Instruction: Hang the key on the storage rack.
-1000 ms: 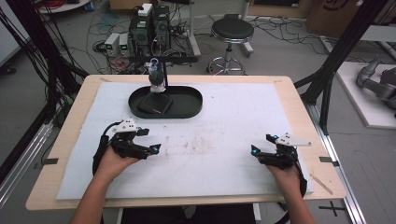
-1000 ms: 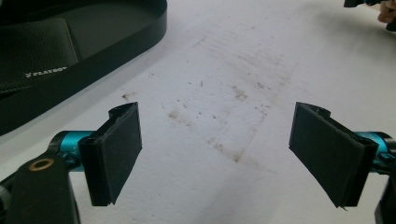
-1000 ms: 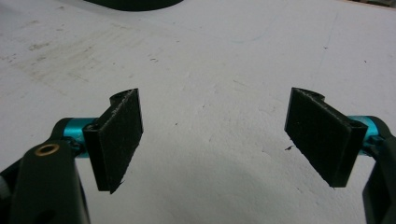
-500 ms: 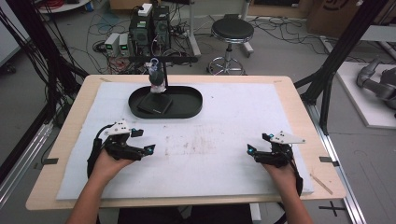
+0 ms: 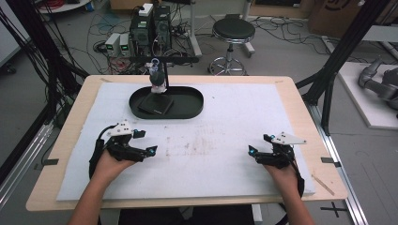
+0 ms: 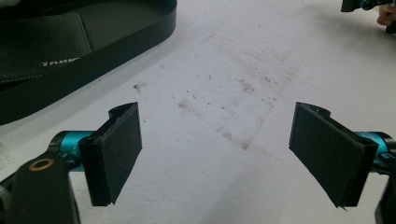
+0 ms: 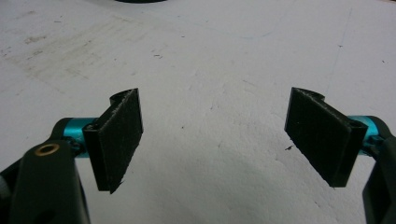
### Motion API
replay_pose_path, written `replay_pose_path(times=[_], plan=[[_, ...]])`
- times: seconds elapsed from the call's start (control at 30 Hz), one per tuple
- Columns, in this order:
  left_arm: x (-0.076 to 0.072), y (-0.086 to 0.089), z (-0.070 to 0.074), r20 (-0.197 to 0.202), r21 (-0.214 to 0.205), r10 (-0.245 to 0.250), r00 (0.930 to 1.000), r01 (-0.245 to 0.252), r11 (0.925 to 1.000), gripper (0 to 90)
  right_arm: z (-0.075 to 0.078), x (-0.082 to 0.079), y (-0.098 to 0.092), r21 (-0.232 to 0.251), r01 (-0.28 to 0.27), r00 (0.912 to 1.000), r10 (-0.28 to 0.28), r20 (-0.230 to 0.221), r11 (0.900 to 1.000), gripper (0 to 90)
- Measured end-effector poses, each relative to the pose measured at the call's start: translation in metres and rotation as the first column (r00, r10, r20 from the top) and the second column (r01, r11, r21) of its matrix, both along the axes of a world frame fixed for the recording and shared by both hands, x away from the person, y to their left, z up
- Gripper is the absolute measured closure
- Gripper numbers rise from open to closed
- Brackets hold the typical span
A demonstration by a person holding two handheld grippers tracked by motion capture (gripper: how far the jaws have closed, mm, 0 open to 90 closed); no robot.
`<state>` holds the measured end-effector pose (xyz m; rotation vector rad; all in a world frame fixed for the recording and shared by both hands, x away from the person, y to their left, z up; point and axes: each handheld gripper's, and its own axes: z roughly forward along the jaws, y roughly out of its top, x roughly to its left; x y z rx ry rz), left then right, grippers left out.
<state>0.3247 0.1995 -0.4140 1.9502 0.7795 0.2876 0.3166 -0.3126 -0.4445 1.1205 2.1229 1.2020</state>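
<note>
The black wallet (image 5: 156,104) lies flat in the oval black tray (image 5: 193,108) at the far side, a small figure (image 5: 158,79) standing at its rim; reaching in carelessly, I judge I could topple that figure or shove the tray. My left gripper (image 5: 143,143) and right gripper (image 5: 257,145) rest on the white mat (image 5: 225,122) with jaws spread wide and empty; open mat lies between them, its edges near my wrists.

The high view looks forward and down from over the person's side, taking in the whole table (image 5: 291,89), while each gripper view sits low and close over the stained white mat (image 6: 233,116), the left one catching the black tray (image 6: 116,51) upper left.
</note>
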Motion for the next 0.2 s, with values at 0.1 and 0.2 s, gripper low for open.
replay_pose_path(times=[0.1,0.2], plan=[[0.0008,0.0002,-0.0008,0.002,0.007,-0.001,1.0000,0.001,1.0000,17.0,-0.0002,0.0005,0.0002,-0.003,-0.003,1.0000,0.003,0.003,1.0000,19.8],[0.0010,0.0004,-0.0010,-0.001,0.006,0.004,1.0000,-0.004,1.0000,17.1,-0.0003,0.0007,0.0007,-0.003,0.000,1.0000,0.000,0.002,1.0000,19.8]])
